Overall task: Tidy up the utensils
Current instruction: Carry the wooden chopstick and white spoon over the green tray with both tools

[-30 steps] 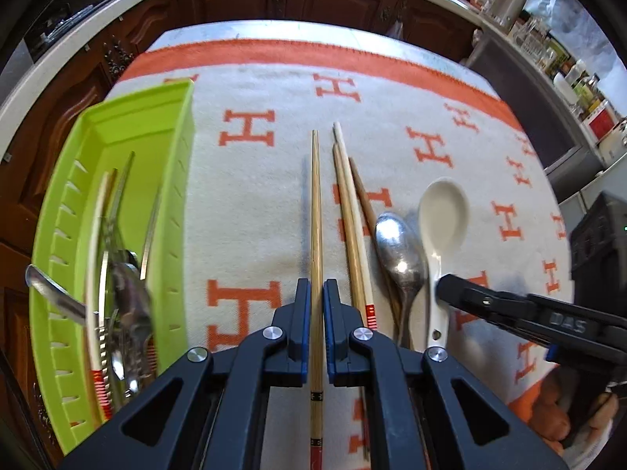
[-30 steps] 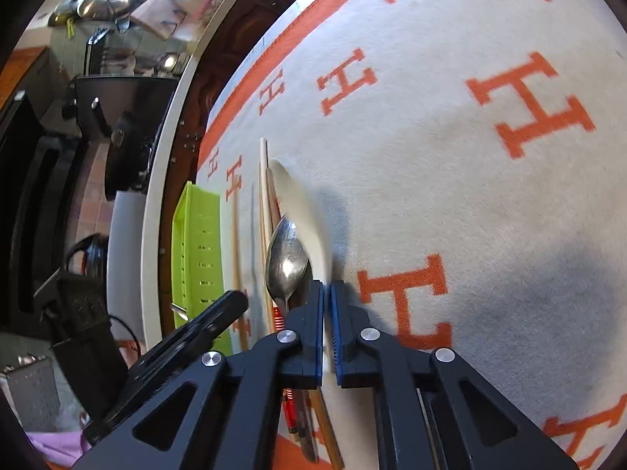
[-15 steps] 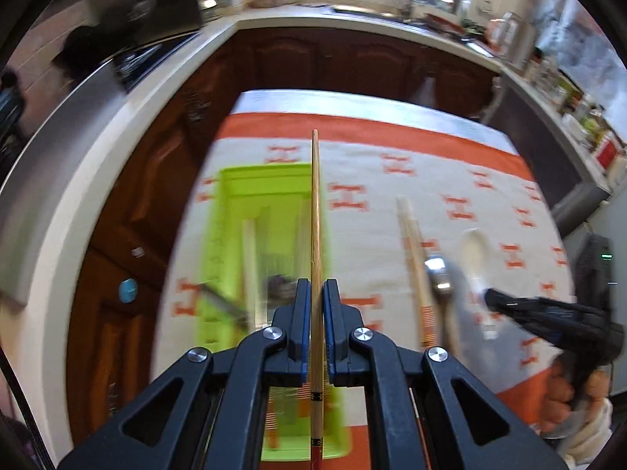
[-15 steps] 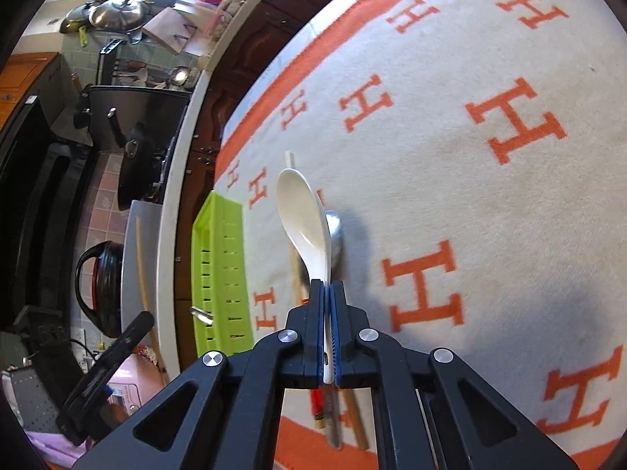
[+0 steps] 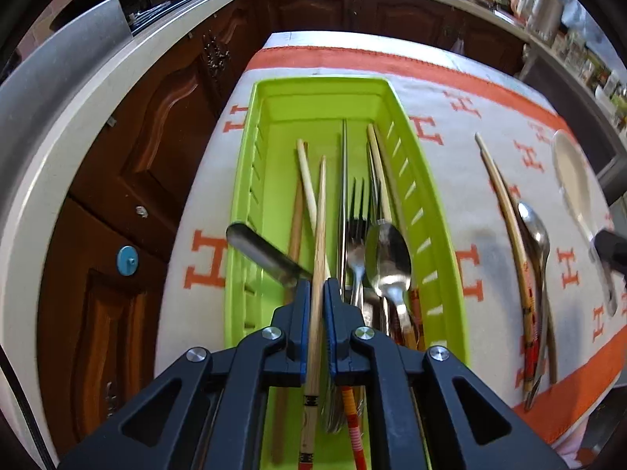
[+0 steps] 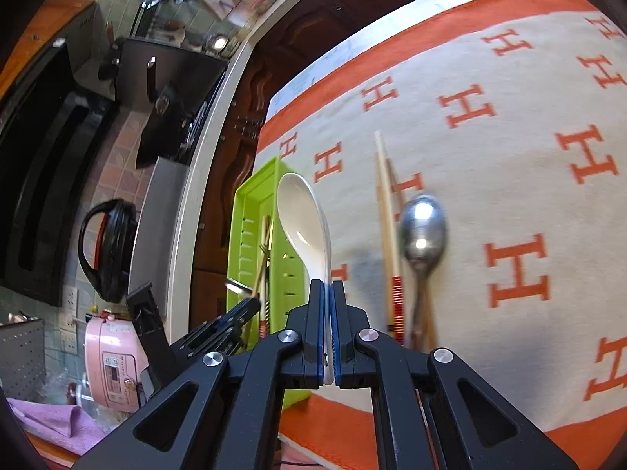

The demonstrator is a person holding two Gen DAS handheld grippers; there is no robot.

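Hovering over the green tray point(image 5: 439, 258), the left tool point(image 5: 318, 293) clamped a chopstick point(image 5: 319, 235); lowering it lengthwise seemed wise. The right tool point(image 6: 326, 293) gripped the white spoon point(image 6: 303, 215).

Clamped on a wooden chopstick point(image 5: 318, 258), left gripper point(image 5: 317, 293) at lower centre, poised over the green tray point(image 5: 435, 211). Inside the tray: fork point(image 5: 354, 243), metal spoon point(image 5: 388, 258), more chopsticks (one knife handle point(image 5: 260, 252) poking over the left wall). Right of frame, on the orange-lettered cloth point(image 5: 462, 172): chopsticks point(image 5: 505, 219), another metal spoon point(image 5: 535, 235), white ceramic spoon point(image 5: 574, 184) pinched by the right gripper point(image 5: 609, 248) at the edge.
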